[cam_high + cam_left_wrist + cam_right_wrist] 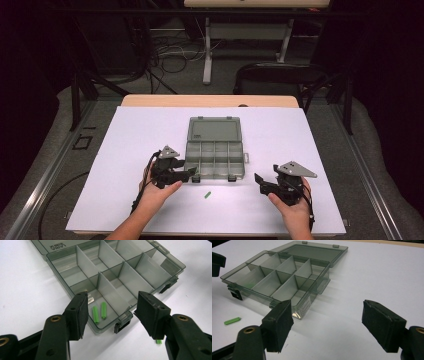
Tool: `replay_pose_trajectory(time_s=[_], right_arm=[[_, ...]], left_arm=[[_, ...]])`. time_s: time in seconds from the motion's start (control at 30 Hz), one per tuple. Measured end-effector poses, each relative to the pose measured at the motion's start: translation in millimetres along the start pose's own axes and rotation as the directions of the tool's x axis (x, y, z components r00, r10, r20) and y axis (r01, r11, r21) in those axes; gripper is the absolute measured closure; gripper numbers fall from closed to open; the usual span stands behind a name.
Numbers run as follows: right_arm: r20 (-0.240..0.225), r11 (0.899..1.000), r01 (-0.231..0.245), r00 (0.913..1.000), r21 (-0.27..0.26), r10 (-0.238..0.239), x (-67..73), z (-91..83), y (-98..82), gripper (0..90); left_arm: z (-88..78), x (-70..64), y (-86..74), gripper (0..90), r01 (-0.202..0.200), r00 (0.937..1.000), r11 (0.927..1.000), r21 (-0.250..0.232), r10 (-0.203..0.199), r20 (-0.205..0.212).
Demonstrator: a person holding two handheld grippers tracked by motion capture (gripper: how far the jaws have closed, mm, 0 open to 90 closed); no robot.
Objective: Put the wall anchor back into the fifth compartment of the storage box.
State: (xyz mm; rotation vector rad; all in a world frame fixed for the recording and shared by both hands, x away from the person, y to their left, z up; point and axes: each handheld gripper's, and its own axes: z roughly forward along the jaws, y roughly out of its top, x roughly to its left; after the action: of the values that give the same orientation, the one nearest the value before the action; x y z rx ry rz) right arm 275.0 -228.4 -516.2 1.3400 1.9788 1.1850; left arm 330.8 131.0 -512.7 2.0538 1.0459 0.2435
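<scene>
Inside the near-left compartment of the open grey organiser box, two green wall plugs side by side, left gripper released above them, jaws wide, third green plug loose on the white mat in front, right gripper open, empty.

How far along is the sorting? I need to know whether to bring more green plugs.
Two green plugs already lie in the near corner compartment of the open organizer box. The left gripper hangs open over that compartment, nothing between its jaws. One green plug is left on the white table in front of the box. The right gripper is open and empty.
</scene>
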Motion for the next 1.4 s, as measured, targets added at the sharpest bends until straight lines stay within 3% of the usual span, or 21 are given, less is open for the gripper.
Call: replay_pose_trajectory(time_s=[0.53,0.6,0.67,0.77,0.8,0.87,0.93,1.07,1.4], right_arm=[[-0.001,1.0,-0.003,1.0,-0.003,0.003,0.0,-0.6,0.2,23.8],[0.003,1.0,-0.003,1.0,-0.024,0.003,0.2,0.9,-0.3,23.7],[0.002,1.0,0.001,1.0,-0.002,-0.001,-0.1,-1.0,0.4,23.8],[0.005,1.0,-0.006,1.0,-0.029,0.006,0.1,0.8,-0.3,23.8],[0.002,1.0,-0.003,1.0,-0.002,0.003,-0.3,-1.3,0.4,23.8],[0.002,1.0,-0.002,1.0,-0.002,0.002,-0.4,-1.4,0.4,23.8],[0.005,1.0,-0.004,1.0,-0.029,0.004,0.2,0.8,-0.3,23.8],[0.001,1.0,-0.002,1.0,-0.004,0.002,-0.2,-1.2,0.4,23.8],[0.005,1.0,-0.003,1.0,-0.027,0.003,0.3,0.6,-0.1,23.8]], left_arm=[[0.0,-21.6,-11.8,43.8,-0.054,0.9981,0.9981,0.029,0.053,0.032],[1.2,-23.8,-13.0,44.3,-0.056,0.9979,0.9979,0.033,0.054,0.036],[2.0,-25.2,-13.7,44.6,-0.064,0.9972,0.9972,0.038,0.062,0.042],[4.3,-28.9,-15.6,45.6,-0.067,0.9968,0.997,0.04,0.065,0.046],[5.0,-29.7,-15.9,45.8,-0.079,0.9959,0.9958,0.047,0.076,0.049],[7.3,-32.6,-17.1,45.9,-0.081,0.9955,0.9953,0.052,0.079,0.054],[8.8,-34.4,-17.8,46.2,-0.089,0.9948,0.9944,0.057,0.086,0.054],[10.4,-37.3,-18.7,47.0,-0.093,0.9941,0.994,0.057,0.089,0.061],[15.8,-41.3,-21.4,50.0,-0.085,0.9931,0.9935,0.075,0.078,0.087]])
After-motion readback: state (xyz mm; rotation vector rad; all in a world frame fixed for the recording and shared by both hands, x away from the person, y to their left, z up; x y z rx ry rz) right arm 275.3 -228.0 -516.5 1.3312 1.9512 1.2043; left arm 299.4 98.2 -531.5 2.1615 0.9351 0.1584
